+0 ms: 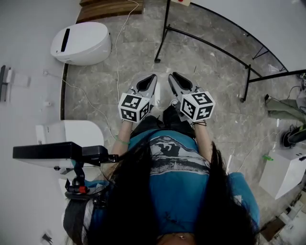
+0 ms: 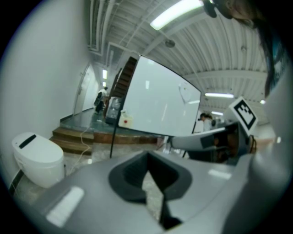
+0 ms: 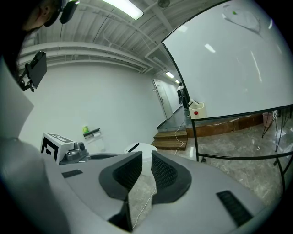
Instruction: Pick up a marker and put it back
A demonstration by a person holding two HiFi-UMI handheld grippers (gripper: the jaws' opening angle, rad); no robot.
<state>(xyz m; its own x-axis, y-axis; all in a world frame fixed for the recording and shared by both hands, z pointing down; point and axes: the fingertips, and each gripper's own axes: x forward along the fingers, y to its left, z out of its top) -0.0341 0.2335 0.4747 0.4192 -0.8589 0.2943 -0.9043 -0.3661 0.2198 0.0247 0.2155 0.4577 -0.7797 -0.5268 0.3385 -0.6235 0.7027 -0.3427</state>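
Note:
No marker shows in any view. I hold both grippers side by side in front of my body, above the stone floor. The left gripper (image 1: pixel 151 77) (image 2: pixel 146 157) has its dark pads meeting at the tips, with nothing between them. A narrow gap separates the pads of the right gripper (image 1: pixel 173 75) (image 3: pixel 146 163), and nothing is in that gap. The whiteboard (image 2: pixel 155 105) (image 3: pixel 229 68) stands ahead on a black metal stand (image 1: pixel 205 40). A small white and red object (image 3: pixel 197 109) (image 2: pixel 124 119) sits at the board's lower edge.
A white rounded bin (image 1: pixel 81 43) (image 2: pixel 36 157) stands on the floor to the left, near wooden steps (image 1: pixel 107 7). A white cable (image 1: pixel 118 57) runs across the floor. A black monitor on a stand (image 1: pixel 57 150) is close at my left, and white boxes (image 1: pixel 287 172) at my right.

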